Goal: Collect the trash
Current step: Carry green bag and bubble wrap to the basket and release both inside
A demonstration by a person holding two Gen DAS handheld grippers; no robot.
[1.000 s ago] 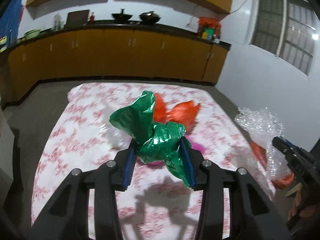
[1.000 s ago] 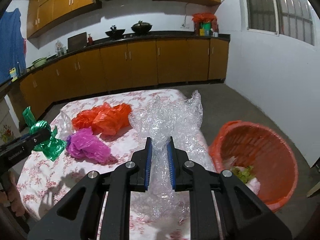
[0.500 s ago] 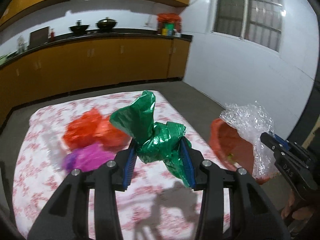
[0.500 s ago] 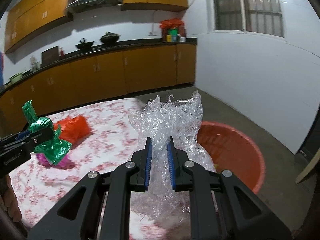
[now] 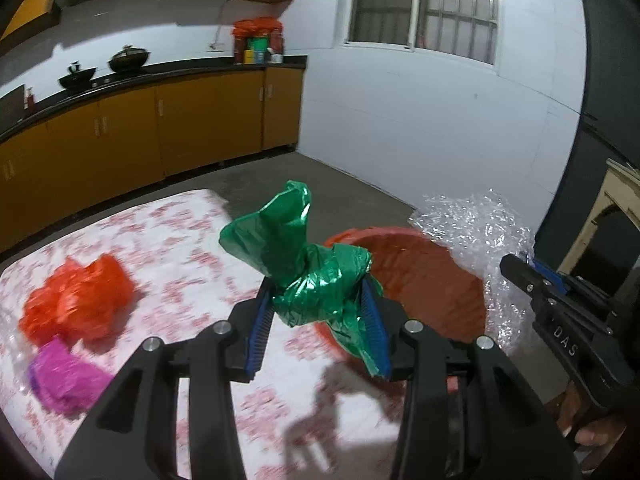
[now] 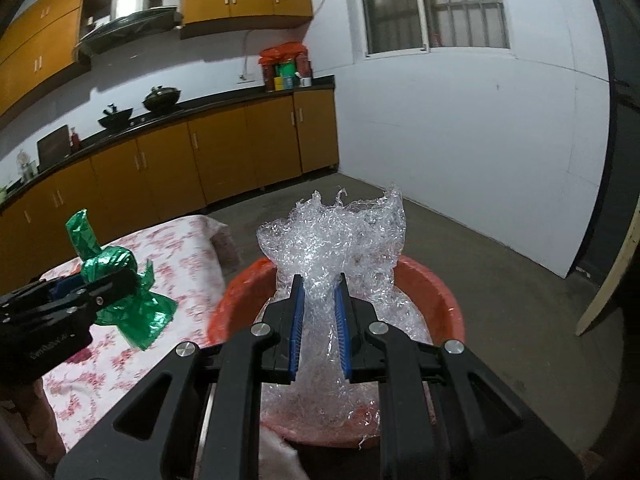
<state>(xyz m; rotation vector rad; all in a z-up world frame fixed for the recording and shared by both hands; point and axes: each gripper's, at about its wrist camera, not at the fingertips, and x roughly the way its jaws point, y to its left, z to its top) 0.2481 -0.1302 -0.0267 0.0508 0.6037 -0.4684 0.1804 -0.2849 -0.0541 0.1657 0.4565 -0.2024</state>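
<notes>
My left gripper is shut on a crumpled green plastic bag and holds it above the table's right edge, beside the orange basket. My right gripper is shut on a wad of clear bubble wrap and holds it over the orange basket. The left gripper with the green bag shows at the left of the right wrist view. The right gripper with the bubble wrap shows at the right of the left wrist view.
An orange plastic bag and a magenta bag lie on the floral tablecloth. Yellow kitchen cabinets line the far wall. A white wall and grey floor are to the right of the basket.
Both grippers have swung right from over the table toward the orange basket, each keeping its load. The bubble wrap is now over the basket and the green bag is near its rim.
</notes>
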